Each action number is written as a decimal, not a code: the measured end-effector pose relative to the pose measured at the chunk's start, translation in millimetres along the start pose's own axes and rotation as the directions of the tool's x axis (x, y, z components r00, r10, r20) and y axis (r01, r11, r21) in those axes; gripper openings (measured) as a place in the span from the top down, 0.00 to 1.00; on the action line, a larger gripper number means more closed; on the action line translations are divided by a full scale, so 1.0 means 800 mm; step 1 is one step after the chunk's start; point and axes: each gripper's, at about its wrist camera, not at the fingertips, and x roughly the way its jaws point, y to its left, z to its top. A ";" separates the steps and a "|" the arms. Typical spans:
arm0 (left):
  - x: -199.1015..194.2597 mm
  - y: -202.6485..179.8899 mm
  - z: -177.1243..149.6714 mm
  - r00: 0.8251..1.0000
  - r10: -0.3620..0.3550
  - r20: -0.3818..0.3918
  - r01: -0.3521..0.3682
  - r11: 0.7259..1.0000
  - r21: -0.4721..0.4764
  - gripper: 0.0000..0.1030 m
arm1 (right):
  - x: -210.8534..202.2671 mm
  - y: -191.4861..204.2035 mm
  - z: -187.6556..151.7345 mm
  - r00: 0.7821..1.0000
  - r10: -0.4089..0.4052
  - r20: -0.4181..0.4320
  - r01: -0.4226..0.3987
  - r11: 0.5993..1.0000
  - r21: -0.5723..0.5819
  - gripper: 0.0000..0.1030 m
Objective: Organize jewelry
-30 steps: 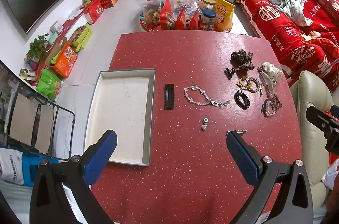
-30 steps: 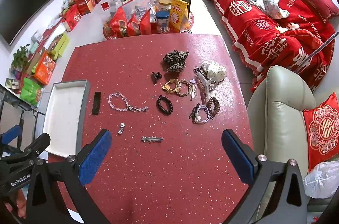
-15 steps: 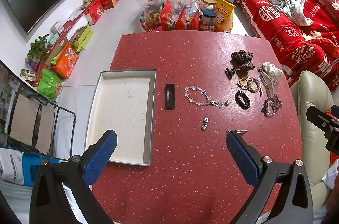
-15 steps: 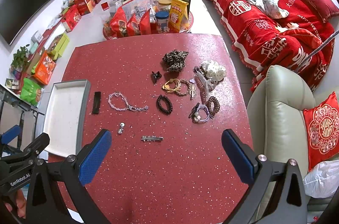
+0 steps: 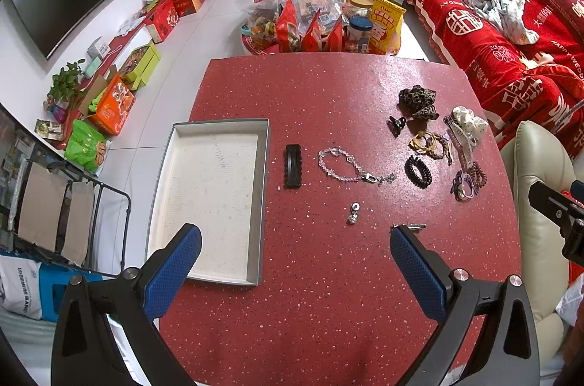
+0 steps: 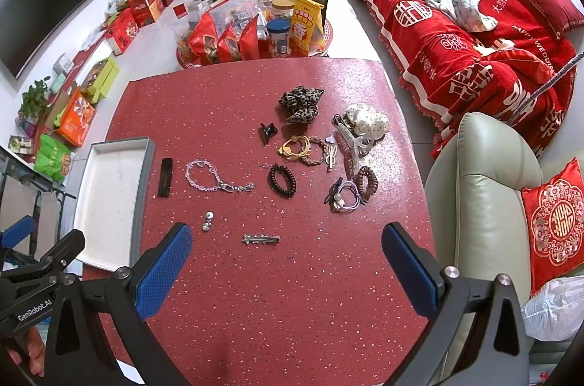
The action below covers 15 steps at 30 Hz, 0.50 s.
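Both of your grippers hang above the near edge of the red speckled table (image 5: 328,87), and neither one holds anything. Your left gripper (image 5: 295,262) has its blue-padded jaws spread wide, one pad over the near corner of the grey tray (image 5: 264,203), the other over bare tabletop. Your right gripper (image 6: 286,258) is spread just as wide, with nothing between its pads.

Your tray sits at the left side of the table, its pale floor showing nothing inside. Just beside its right wall lies a black hair clip (image 5: 293,165), and next to that a clear beaded bracelet (image 5: 346,165) with a metal clasp. Nearer to you rest a small silver charm (image 5: 353,213) and a silver barrette (image 6: 261,239), the latter lying roughly between your right gripper's pads but further out on the table.

Farther right you have a loose cluster: a black spiral hair tie (image 6: 281,180), a small black claw clip (image 6: 267,131), a leopard-print scrunchie (image 6: 301,103), a white dotted scrunchie (image 6: 367,123), yellow and brown hair ties (image 6: 303,149), and a bunch of purple and brown ties (image 6: 350,190). All of it lies well apart from the tray.
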 end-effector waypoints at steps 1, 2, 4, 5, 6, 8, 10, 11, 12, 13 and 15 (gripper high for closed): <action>0.000 0.000 0.000 1.000 0.000 0.000 0.000 1.000 0.000 0.00 | 0.000 0.000 0.000 1.000 0.000 0.000 0.000 1.000 0.000 0.00; 0.000 0.000 0.000 1.000 0.000 0.000 0.000 1.000 0.000 0.00 | 0.000 0.000 0.000 1.000 0.000 -0.001 0.000 1.000 0.000 0.00; 0.000 0.000 0.000 1.000 0.000 0.000 0.000 1.000 0.000 0.00 | 0.000 0.000 0.000 1.000 0.000 0.000 0.000 1.000 0.000 0.00; 0.000 -0.001 0.000 1.000 0.000 0.000 0.000 1.000 -0.001 0.00 | 0.000 0.000 0.000 1.000 -0.001 0.000 0.001 1.000 0.000 0.00; 0.000 0.000 0.000 1.000 0.000 0.000 0.000 1.000 -0.001 0.00 | 0.001 0.000 0.000 1.000 -0.001 0.000 0.001 1.000 0.000 0.00; 0.000 0.000 -0.001 1.000 0.000 0.000 0.000 1.000 0.000 0.00 | 0.001 0.000 0.000 1.000 0.000 0.000 0.000 1.000 0.000 0.00; 0.000 -0.001 -0.001 1.000 0.001 0.000 -0.001 1.000 0.000 0.00 | 0.000 0.000 -0.001 1.000 -0.001 0.000 0.001 1.000 -0.001 0.00; 0.000 0.000 -0.001 1.000 0.001 -0.001 -0.001 1.000 0.000 0.00 | 0.000 0.000 -0.001 1.000 0.000 0.000 0.000 1.000 0.000 0.00; 0.000 -0.001 -0.001 1.000 0.001 -0.001 -0.001 1.000 0.000 0.00 | 0.000 0.000 0.000 1.000 0.000 0.000 0.000 1.000 -0.001 0.00; 0.000 -0.001 -0.001 1.000 0.001 -0.001 -0.001 1.000 0.000 0.00 | 0.000 0.000 0.000 1.000 -0.001 0.000 0.001 1.000 -0.001 0.00; 0.000 -0.001 -0.001 1.000 0.001 -0.001 -0.001 1.000 0.000 0.00 | 0.001 0.000 0.000 1.000 0.000 -0.001 0.000 1.000 0.000 0.00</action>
